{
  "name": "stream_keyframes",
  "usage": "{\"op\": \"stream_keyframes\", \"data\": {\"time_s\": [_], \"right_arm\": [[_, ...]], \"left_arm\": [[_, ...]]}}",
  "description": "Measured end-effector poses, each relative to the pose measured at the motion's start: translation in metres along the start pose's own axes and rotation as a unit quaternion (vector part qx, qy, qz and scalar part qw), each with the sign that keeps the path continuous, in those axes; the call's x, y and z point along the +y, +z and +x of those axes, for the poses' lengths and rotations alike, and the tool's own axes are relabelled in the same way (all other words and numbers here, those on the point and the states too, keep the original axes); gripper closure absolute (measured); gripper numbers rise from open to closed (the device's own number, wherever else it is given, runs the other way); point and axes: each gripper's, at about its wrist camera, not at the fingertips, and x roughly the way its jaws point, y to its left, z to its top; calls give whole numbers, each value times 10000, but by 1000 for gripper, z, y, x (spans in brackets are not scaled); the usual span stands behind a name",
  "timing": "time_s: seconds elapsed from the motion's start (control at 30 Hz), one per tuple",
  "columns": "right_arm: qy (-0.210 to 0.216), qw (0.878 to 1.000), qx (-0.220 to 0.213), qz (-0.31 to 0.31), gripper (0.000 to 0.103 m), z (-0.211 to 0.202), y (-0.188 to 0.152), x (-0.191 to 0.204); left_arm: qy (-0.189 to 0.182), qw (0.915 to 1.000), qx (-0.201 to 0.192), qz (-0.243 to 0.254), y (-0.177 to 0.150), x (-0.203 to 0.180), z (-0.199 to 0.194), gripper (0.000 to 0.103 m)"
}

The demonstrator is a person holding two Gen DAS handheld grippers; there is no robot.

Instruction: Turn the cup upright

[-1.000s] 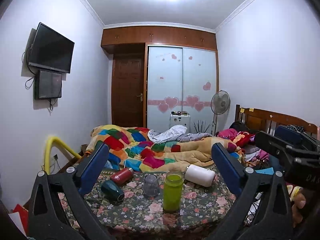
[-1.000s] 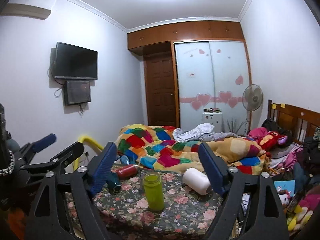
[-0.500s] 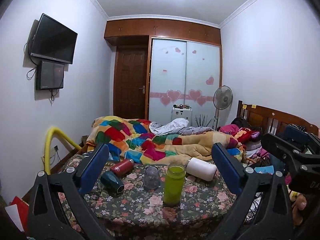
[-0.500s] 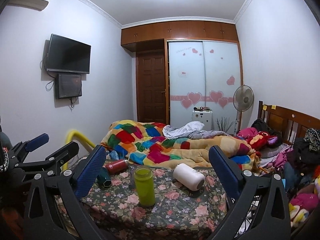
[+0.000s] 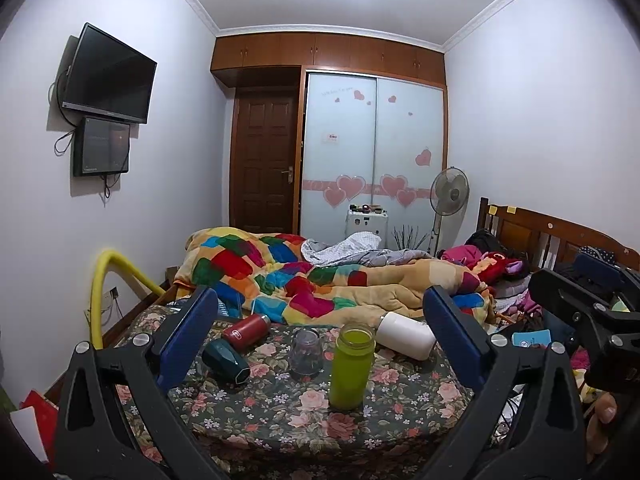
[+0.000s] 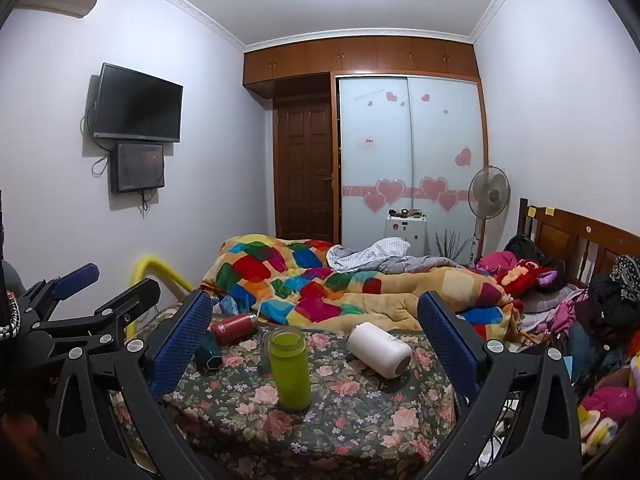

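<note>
White cylindrical cup (image 6: 379,349) lying on its side on floral tablecloth (image 6: 340,404), long axis slanting rightward-near, nearer right gripper (image 6: 316,344); both it and left gripper (image 5: 320,340) spread apart, empty.

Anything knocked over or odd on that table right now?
Three lie on their sides: white cup, red bottle, dark teal cup. The green bottle stands upright. No spill visible.

Black hand-held gripper (image 5: 320,336), blue pads (image 5: 188,336)
</note>
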Motion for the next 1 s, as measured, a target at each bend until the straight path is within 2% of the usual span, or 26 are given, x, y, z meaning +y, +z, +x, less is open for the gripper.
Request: {"op": "stream_keyframes", "data": {"time_s": [1.0], "right_arm": [[-9,10000,0,63,1,3,2,-2]], "left_arm": [[-41,9999,-48,102,0,-5,4,0]]}}
